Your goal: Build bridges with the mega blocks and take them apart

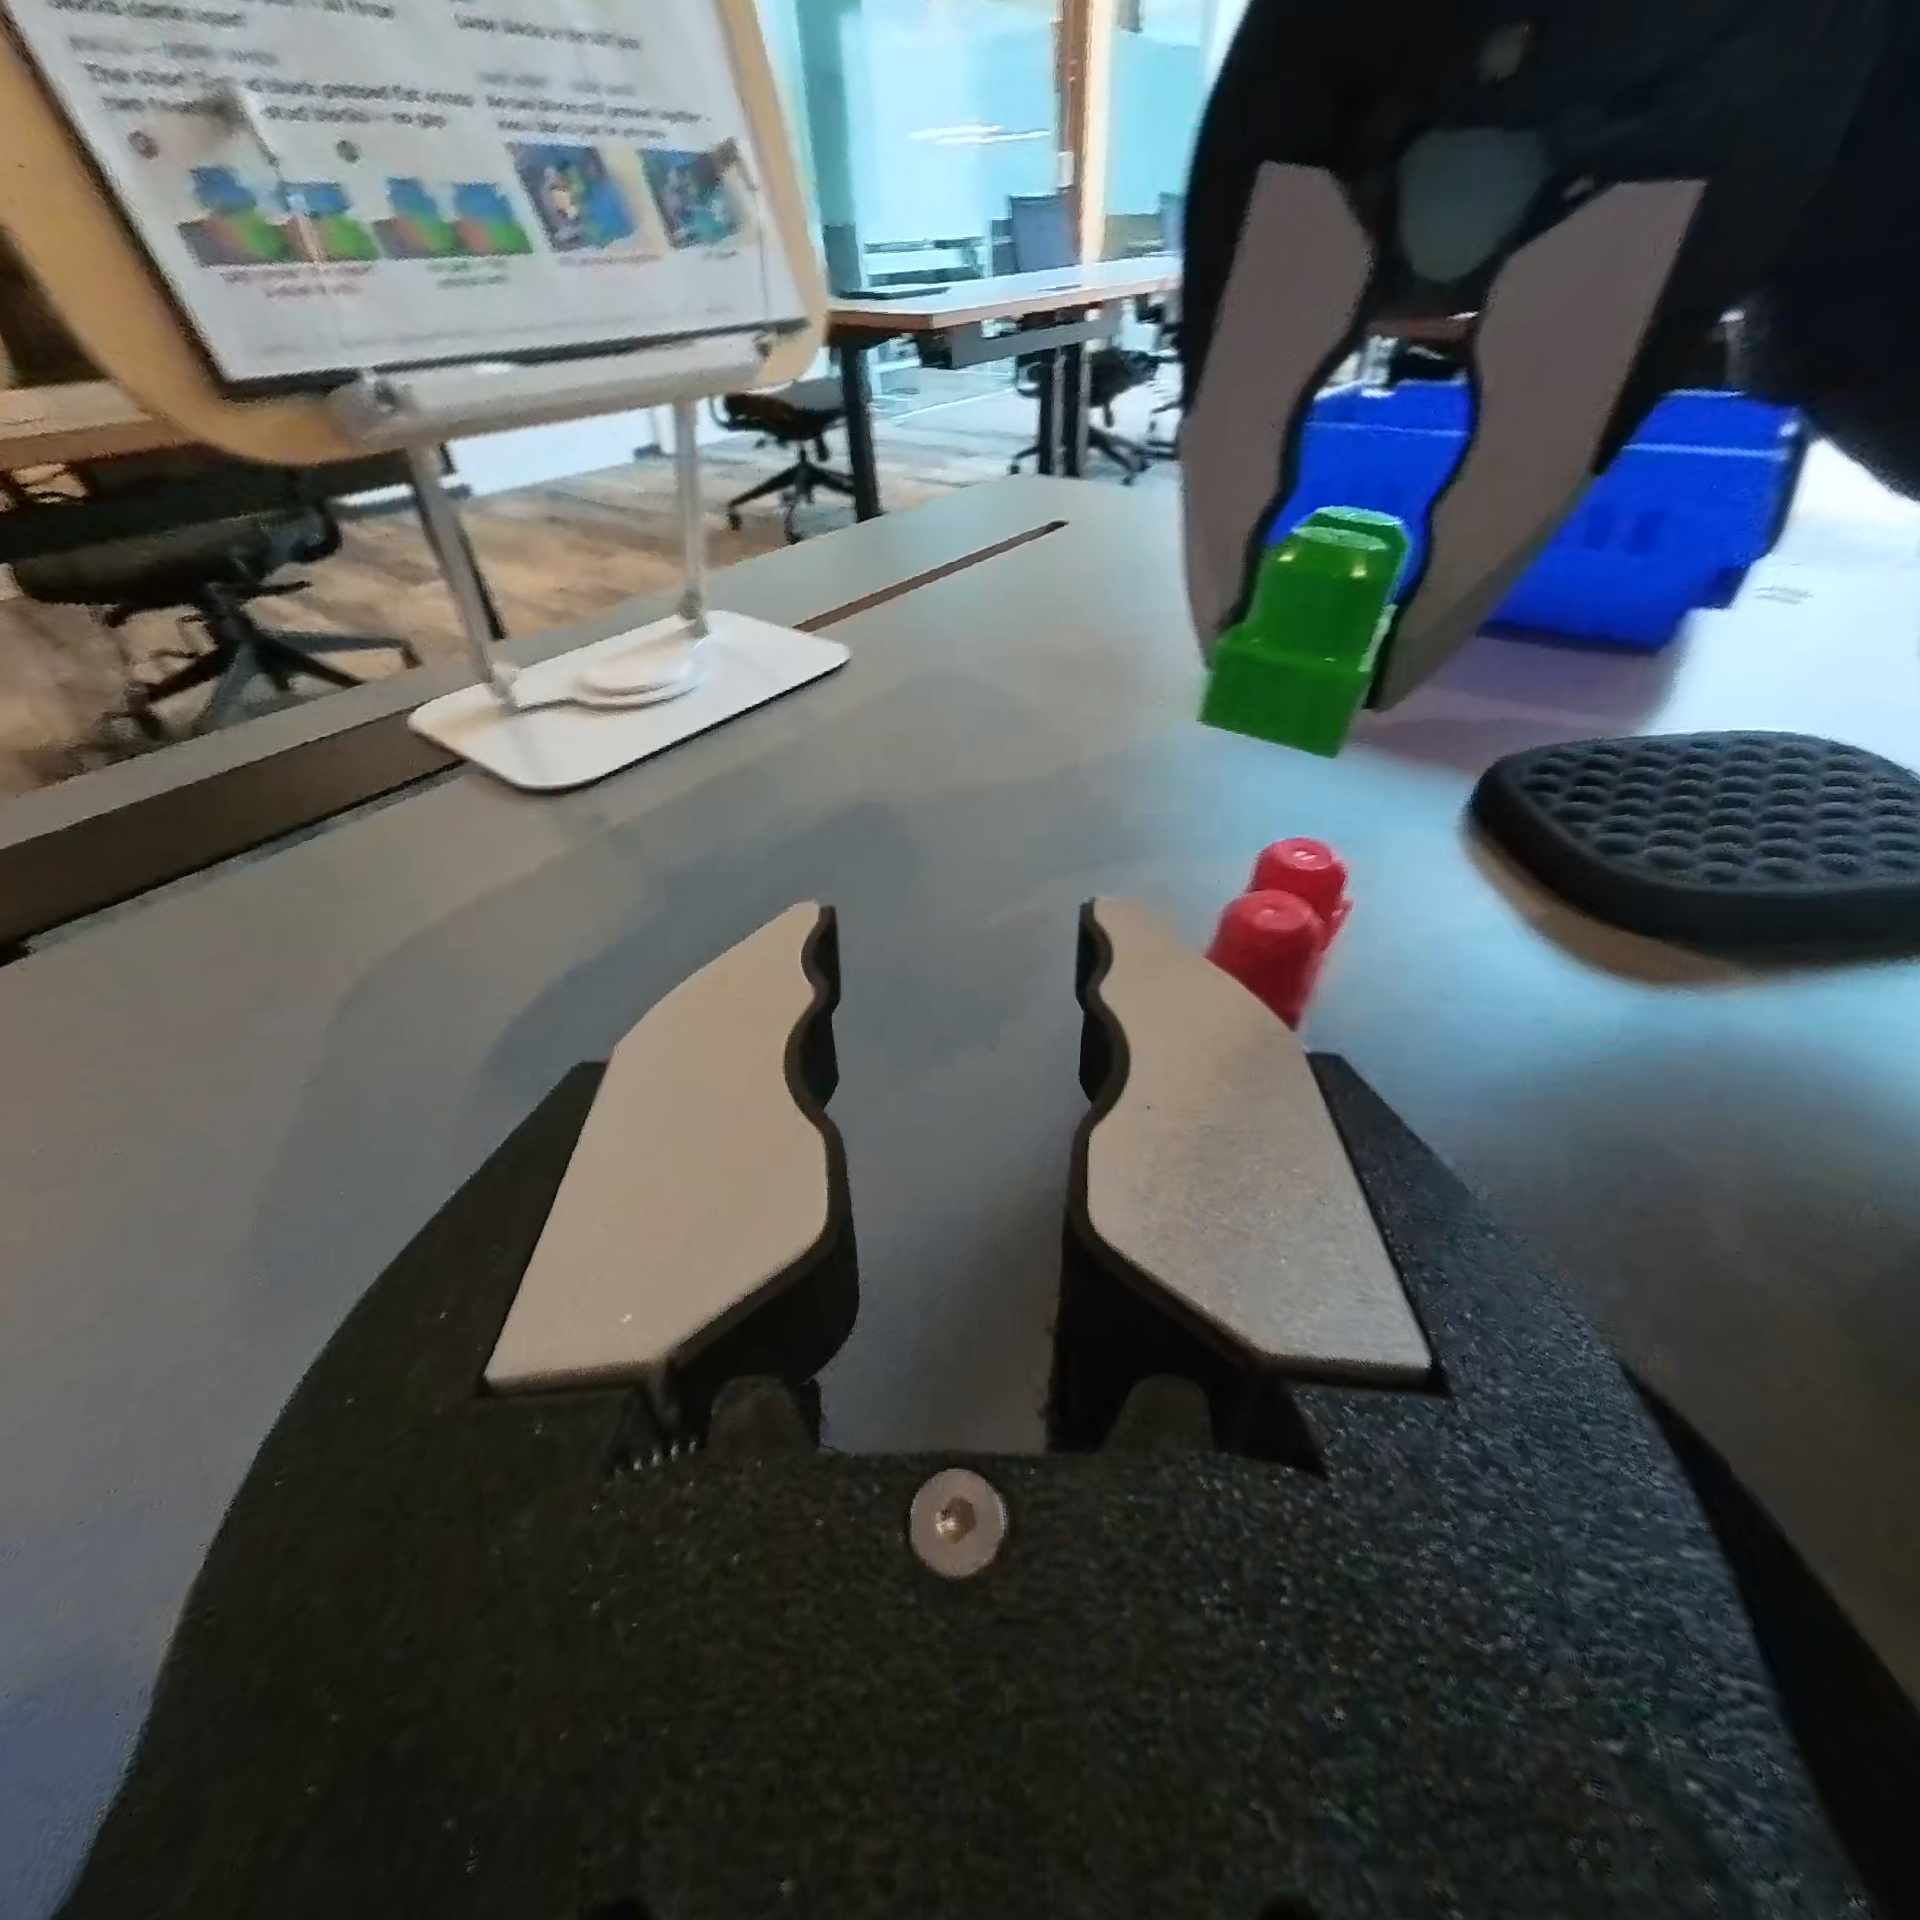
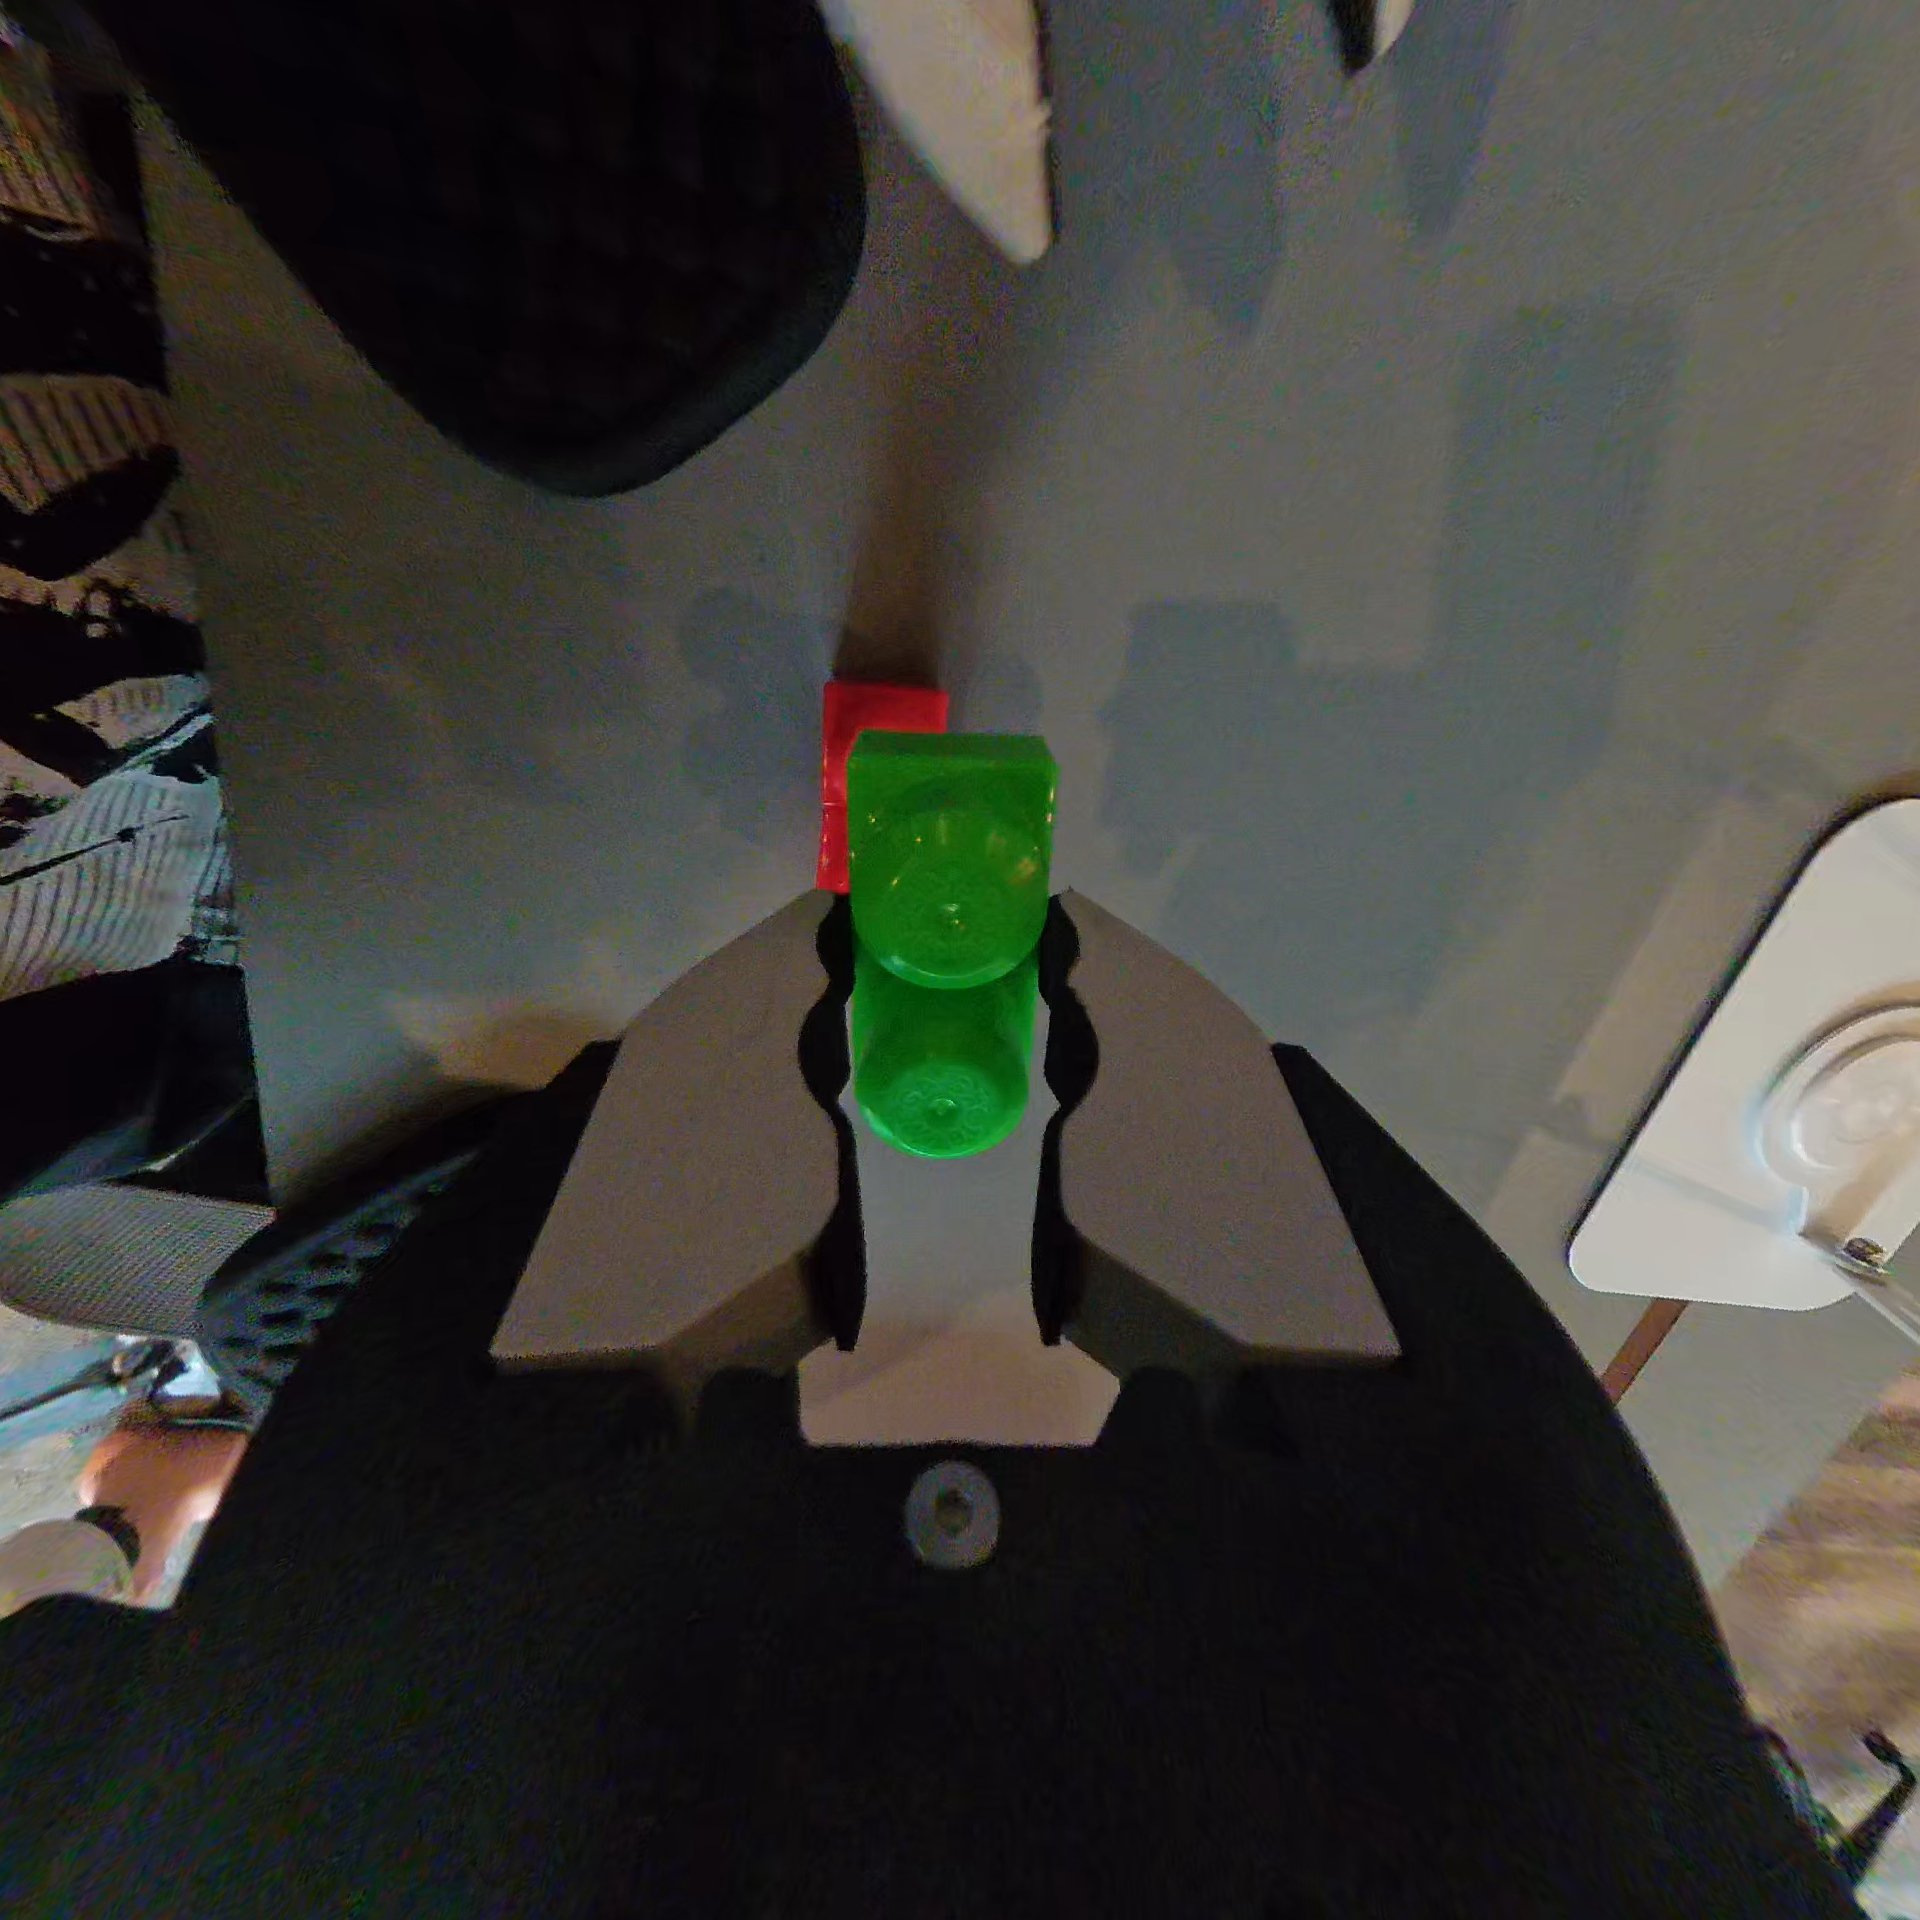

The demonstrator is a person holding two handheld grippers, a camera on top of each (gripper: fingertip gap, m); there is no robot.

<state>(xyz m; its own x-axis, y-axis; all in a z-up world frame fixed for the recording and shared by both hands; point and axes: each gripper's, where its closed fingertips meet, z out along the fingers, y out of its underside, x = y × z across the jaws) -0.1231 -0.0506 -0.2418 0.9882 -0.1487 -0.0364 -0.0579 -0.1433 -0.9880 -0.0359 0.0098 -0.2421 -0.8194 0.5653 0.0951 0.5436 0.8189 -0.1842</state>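
A green two-stud block (image 2: 940, 935) is held in my right gripper (image 2: 940, 914), which is shut on it and points down at the grey table. In the left wrist view the right gripper (image 1: 1304, 665) holds the green block (image 1: 1299, 634) in the air above and beyond a red two-stud block (image 1: 1283, 935). The red block stands on the table; in the right wrist view it (image 2: 883, 727) lies just beyond and left of the green block. My left gripper (image 1: 956, 935) is open and empty, low over the table, left of the red block.
A black perforated pad (image 1: 1714, 842) lies right of the red block. A blue bin (image 1: 1642, 509) stands behind it. A white stand base (image 1: 634, 707) with an instruction sheet (image 1: 416, 187) stands at the back left. A slot (image 1: 935, 577) runs along the table's rear. Across from one pair of fingers to the other is roughly 11 cm.
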